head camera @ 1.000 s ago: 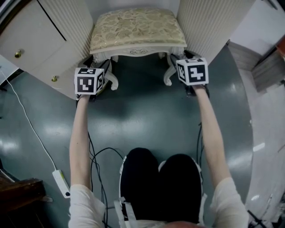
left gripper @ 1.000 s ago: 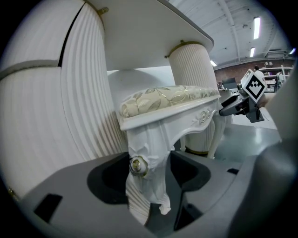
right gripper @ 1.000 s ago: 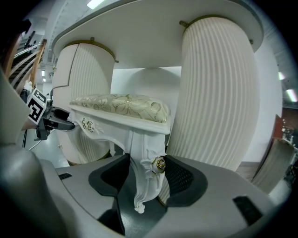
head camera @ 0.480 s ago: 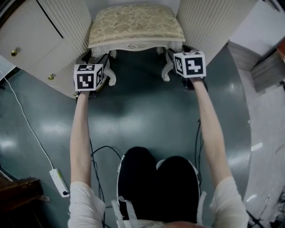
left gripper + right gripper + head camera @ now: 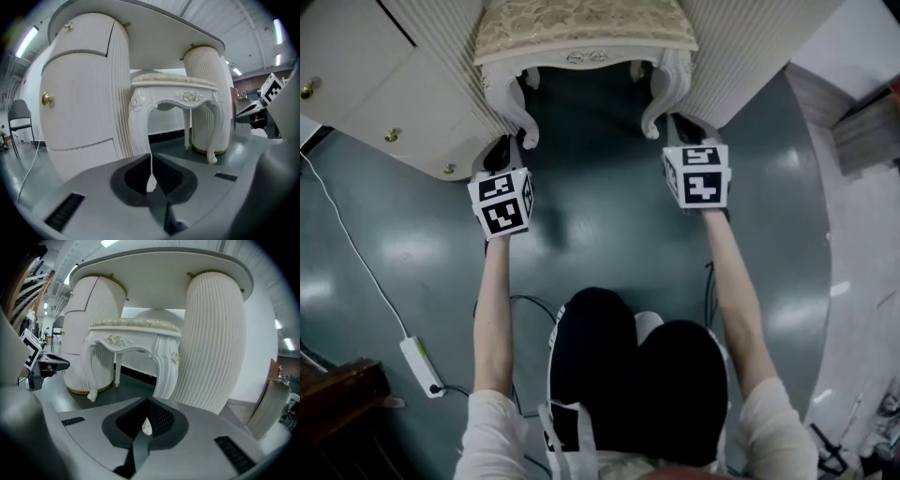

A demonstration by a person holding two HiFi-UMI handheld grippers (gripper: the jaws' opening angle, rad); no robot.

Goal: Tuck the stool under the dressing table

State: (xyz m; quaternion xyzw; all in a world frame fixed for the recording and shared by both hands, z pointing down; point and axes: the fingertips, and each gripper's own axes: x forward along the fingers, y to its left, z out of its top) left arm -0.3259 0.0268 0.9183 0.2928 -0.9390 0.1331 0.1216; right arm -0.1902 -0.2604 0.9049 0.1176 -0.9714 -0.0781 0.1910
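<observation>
Sitting mostly under the table (image 5: 394, 84), the stool (image 5: 581, 33) shows its front legs (image 5: 667, 89) at the opening. Left gripper (image 5: 501, 157) and right gripper (image 5: 682, 129) are each just in front of one foot. Both pairs of jaws have just closed — pressed together, nothing held.

left gripper (image 5: 501, 150) and right gripper (image 5: 684, 127) back from stool (image 5: 581, 23), jaws just closed, empty

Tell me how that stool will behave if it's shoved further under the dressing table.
The stool is probably stiff: carved frame. Its small curled feet may slide easily on the glossy floor; pushed high, it could tip.
</observation>
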